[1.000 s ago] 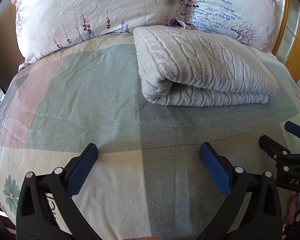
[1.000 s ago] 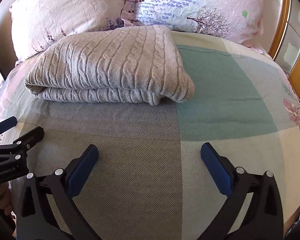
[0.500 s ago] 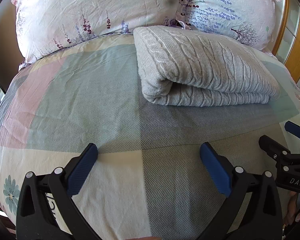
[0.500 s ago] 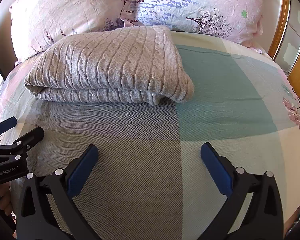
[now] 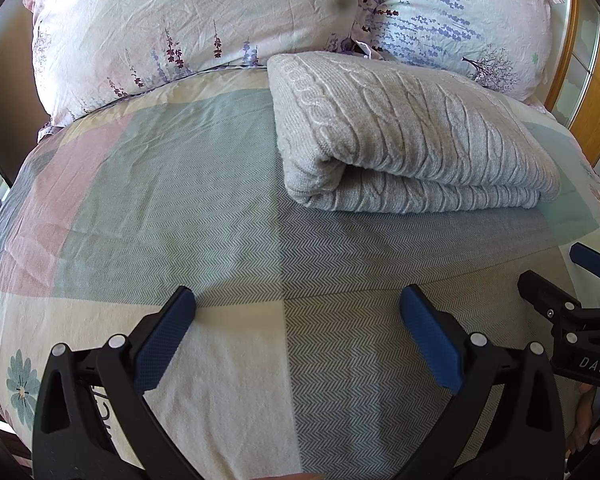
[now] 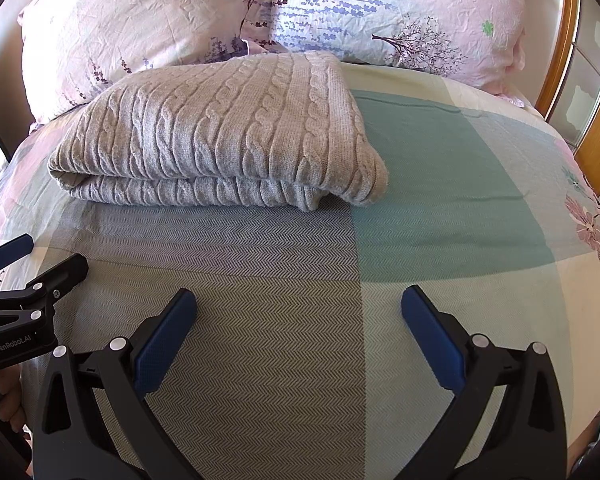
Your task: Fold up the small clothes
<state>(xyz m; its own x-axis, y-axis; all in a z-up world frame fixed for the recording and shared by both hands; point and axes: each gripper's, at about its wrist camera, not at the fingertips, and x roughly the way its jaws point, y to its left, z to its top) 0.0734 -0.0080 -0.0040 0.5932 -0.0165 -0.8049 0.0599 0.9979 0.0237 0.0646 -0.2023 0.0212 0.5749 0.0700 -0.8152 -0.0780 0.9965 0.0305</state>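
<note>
A grey cable-knit sweater [image 5: 404,136] lies folded into a thick rectangle on the bed, just in front of the pillows; it also shows in the right wrist view [image 6: 220,136]. My left gripper [image 5: 298,320] is open and empty, low over the bedspread, well short of the sweater and to its left. My right gripper [image 6: 300,320] is open and empty, also short of the sweater, nearer its right end. Each gripper appears at the edge of the other's view: the right one [image 5: 572,280] and the left one [image 6: 40,264].
The bed has a patchwork bedspread [image 5: 172,200] in green, grey, pink and cream. Two floral pillows [image 5: 188,20] [image 6: 400,12] stand behind the sweater. A wooden frame with glass panes [image 6: 580,80] is at the far right.
</note>
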